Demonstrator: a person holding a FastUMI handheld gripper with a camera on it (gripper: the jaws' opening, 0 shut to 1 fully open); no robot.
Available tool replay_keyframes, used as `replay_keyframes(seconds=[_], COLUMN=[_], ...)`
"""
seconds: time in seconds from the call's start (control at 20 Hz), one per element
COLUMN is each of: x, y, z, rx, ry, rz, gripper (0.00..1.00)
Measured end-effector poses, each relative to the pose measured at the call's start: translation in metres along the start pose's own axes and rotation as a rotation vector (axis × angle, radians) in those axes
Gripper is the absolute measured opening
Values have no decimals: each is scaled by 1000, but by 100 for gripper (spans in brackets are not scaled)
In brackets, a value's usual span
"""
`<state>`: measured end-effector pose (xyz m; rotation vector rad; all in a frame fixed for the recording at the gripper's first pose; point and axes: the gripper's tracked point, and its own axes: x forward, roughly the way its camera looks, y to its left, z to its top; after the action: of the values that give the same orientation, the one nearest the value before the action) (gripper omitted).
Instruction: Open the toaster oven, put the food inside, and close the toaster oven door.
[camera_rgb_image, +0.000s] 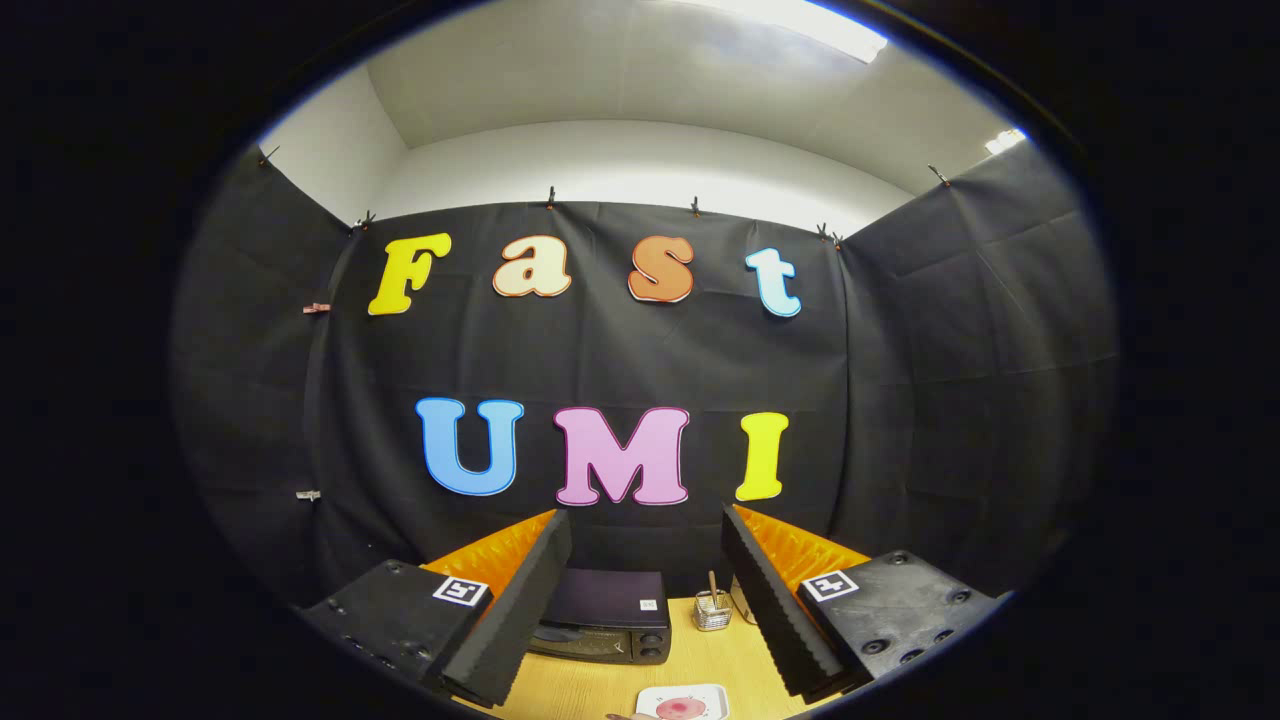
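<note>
Right, my gripper (645, 600) hangs high with its fingers spread wide, nothing between them, filling the lower middle of the frame. Below them runs the wooden table (610, 690). The toaster oven (605, 625) sits at the table's back, door closed, seen just inside my left finger. Near the bottom centre a white plate (683, 703) carries pink food (680, 709). Smallest, a wire basket (712, 610) stands right of the oven.

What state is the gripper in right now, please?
Gripper: open, holding nothing; its fingers stand wide apart above the table, with the toaster oven beyond them.
</note>
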<state>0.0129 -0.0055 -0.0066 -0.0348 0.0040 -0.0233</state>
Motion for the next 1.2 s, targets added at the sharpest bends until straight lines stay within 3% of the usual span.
replay_keyframes(seconds=[0.6,1.0,1.2], x=[77,140,159], y=[71,134,141], z=[-55,-187,-255], rx=[20,105,63], ry=[51,270,372], rz=[83,133,130], gripper=[98,98,98])
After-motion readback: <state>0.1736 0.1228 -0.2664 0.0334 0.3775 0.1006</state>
